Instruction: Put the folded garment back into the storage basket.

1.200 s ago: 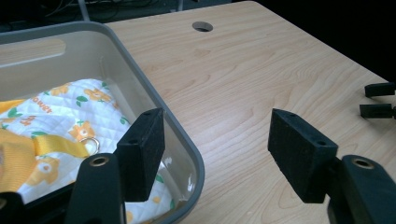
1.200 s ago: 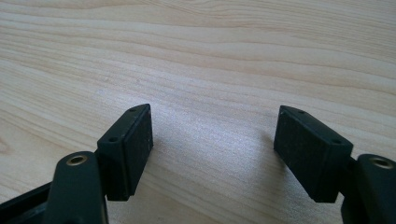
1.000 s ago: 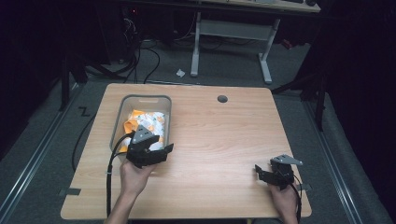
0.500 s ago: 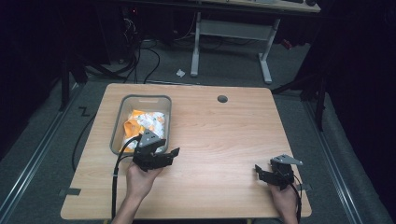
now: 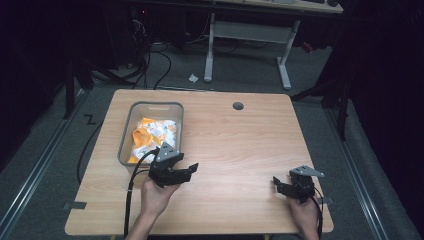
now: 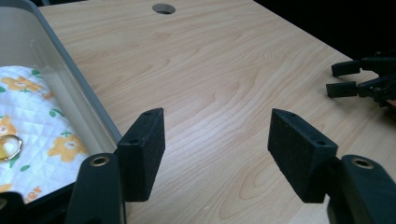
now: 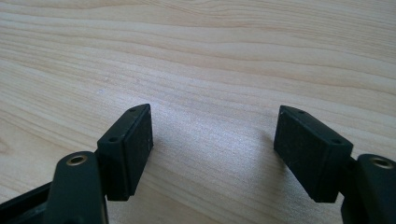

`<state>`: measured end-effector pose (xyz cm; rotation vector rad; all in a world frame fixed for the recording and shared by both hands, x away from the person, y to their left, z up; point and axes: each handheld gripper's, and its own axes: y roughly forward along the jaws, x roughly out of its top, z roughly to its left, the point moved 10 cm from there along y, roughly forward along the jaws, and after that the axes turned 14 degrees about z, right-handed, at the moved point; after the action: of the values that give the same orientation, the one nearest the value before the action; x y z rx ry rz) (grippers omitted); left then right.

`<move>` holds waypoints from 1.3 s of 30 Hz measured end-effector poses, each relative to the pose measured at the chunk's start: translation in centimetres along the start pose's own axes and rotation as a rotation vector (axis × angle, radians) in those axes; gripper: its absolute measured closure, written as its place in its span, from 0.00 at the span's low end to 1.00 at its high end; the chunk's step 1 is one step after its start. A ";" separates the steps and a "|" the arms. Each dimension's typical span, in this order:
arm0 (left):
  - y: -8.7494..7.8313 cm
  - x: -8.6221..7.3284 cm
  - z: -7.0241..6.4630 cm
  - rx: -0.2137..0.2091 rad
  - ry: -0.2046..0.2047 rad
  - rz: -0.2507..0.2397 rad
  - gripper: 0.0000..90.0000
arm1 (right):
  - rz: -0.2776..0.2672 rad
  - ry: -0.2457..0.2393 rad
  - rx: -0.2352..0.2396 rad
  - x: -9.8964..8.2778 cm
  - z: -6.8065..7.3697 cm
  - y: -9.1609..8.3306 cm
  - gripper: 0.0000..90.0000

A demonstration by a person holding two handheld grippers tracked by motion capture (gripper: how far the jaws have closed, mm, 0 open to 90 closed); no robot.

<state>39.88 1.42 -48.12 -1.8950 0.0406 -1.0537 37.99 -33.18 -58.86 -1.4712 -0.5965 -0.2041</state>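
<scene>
- High view: the left gripper (image 5: 192, 169) had moved since a second earlier, from over the near end of the bin (image 5: 129, 131) to the bare table (image 5: 240, 145) just beside the bin's near right corner. It was clear of the rim, with its jaws turned toward the right.
- High view: the right gripper (image 5: 276, 184) sat at the near right of the table, the same place as in both earlier frames, well apart from the left one.
- High view: the bin was a grey, round-cornered tub at the left side of the table. The cloth (image 5: 152, 135) lay crumpled inside it, white with orange patches. The bin and its contents looked unchanged.
- Left gripper view: the jaws stood released, wide apart, with only wood grain between them. The bin wall (image 6: 70, 88) ran along the left. The cloth (image 6: 32, 116) was white and quilted, with orange flowers and green leaves. A small metal ring (image 6: 10, 146) lay on it.
- Left gripper view: some orange lettering showed at the cloth's lower edge, too cut off to read. The right gripper (image 6: 343, 79) showed far off at the right edge.
- Right gripper view: the jaws were released, spread wide over bare table (image 7: 210, 56), holding nothing. No writing visible.
</scene>
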 end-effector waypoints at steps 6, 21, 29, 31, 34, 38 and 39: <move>0.6 -0.2 -0.6 -0.013 0.008 0.012 0.41 | 0.000 0.000 0.000 0.0 0.0 0.0 0.32; 2.5 -0.7 -2.2 -0.040 0.030 0.037 0.41 | 0.000 0.000 0.000 0.0 0.0 0.0 0.32; 3.4 -1.2 -2.9 -0.037 0.062 0.049 0.43 | 0.000 0.000 0.000 0.0 0.0 0.0 0.32; 3.6 -1.3 -3.0 -0.037 0.065 0.051 0.43 | 0.000 0.000 0.000 0.0 0.0 0.0 0.32; 3.9 -1.5 -3.1 -0.039 0.064 0.052 0.43 | 0.000 0.000 0.000 0.0 0.0 0.0 0.32; 4.4 -1.9 -3.3 -0.040 0.071 0.068 0.43 | 0.000 0.000 0.000 0.0 0.0 0.0 0.32; 4.4 -1.9 -3.3 -0.040 0.071 0.068 0.43 | 0.000 0.000 0.000 0.0 0.0 0.0 0.32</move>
<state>38.09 -2.59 -51.99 -1.8784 0.1670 -1.0803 37.99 -33.18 -58.86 -1.4715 -0.5968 -0.2040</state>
